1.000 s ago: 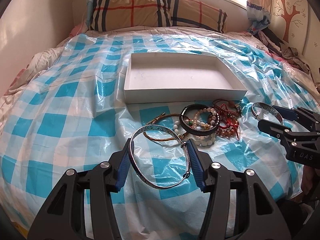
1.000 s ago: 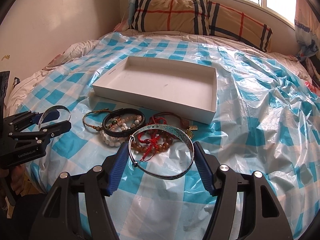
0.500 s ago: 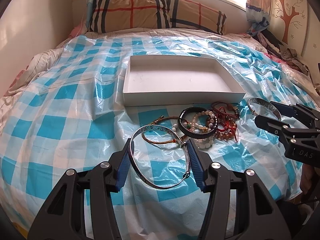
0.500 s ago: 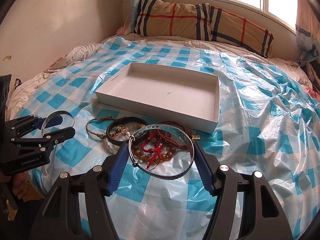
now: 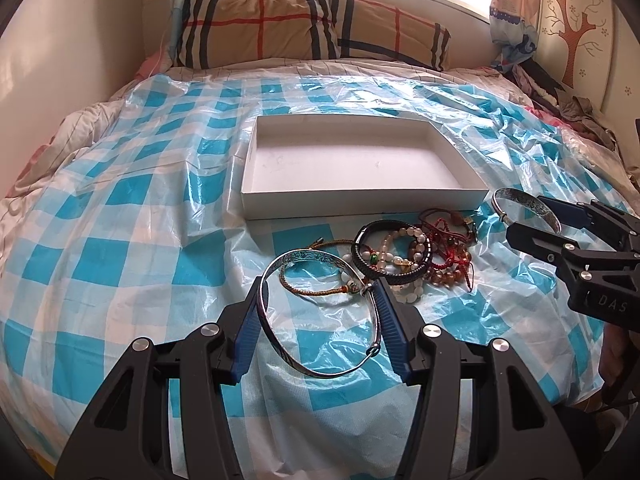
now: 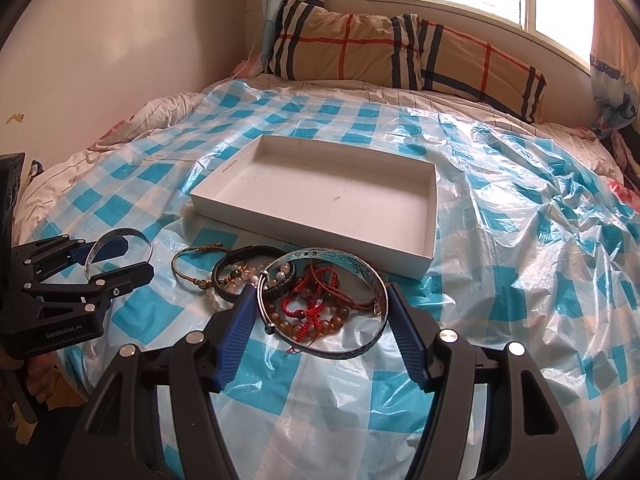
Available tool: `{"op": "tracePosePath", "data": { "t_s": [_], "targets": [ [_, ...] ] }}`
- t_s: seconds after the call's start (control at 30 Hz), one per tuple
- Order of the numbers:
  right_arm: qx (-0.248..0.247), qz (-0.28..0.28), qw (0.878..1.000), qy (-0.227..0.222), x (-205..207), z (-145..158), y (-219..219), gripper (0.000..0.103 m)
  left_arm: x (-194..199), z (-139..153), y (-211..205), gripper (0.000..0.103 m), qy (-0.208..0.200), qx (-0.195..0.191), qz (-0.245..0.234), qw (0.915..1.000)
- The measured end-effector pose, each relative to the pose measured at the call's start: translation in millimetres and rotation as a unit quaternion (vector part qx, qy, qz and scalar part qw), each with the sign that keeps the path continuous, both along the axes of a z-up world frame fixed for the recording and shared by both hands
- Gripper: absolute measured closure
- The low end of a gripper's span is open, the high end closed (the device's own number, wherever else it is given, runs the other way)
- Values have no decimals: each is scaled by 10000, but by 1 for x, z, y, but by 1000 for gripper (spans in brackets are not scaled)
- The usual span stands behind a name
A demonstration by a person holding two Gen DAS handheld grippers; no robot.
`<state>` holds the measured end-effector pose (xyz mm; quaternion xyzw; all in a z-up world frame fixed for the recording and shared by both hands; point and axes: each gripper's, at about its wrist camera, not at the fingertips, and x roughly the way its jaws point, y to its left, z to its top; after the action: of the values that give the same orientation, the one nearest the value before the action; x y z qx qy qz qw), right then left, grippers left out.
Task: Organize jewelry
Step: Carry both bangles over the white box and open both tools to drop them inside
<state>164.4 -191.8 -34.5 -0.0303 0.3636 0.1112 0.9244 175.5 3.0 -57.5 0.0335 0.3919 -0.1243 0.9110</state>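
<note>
We held a bangle in each pair of tongs. The left tongs (image 5: 318,322) were clamped across a silver bangle (image 5: 320,312), the blue pads (image 5: 246,334) pressing its rim from both sides, the ring tilted with its far edge raised. The right tongs (image 6: 322,322) gripped a second bangle (image 6: 326,302) the same way, its patterned inner band facing us.

Beyond both pairs of tongs lay the white box (image 5: 360,200), open and with nothing in it, on the checked plastic sheet (image 5: 120,240) over the bed. Between the tongs and the box sat the heap (image 5: 408,254) of loose pieces: a dark bangle, pale beads, red cord bracelets with amber beads, and a thin braided cord nearest the left tongs.

We judged the bangles stiff, light and smooth, so slippery against the pads; a hold across the widest span, as we had it, seemed the safest, and a hard squeeze might have sprung them out sideways. The corded and beaded pieces looked limp and tangled together; lifting one by a single strand would likely have dragged its neighbours. The box was light card on soft bedding and could have slid or tipped if nudged, so the bangles wanted lowering in, not dropping.
</note>
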Motion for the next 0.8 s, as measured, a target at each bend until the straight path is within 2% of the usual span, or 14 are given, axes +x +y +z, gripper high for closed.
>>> {"op": "tracePosePath", "data": {
  "t_s": [0.53,0.8],
  "targets": [
    [25,51,9996,-268,20,12,4,40,32,12,-10,52,-130,-39,-111,9998],
    [52,26,9996,-280,42,5,3,40,63,13,-25,52,-164,-23,-209,9996]
  ]
}}
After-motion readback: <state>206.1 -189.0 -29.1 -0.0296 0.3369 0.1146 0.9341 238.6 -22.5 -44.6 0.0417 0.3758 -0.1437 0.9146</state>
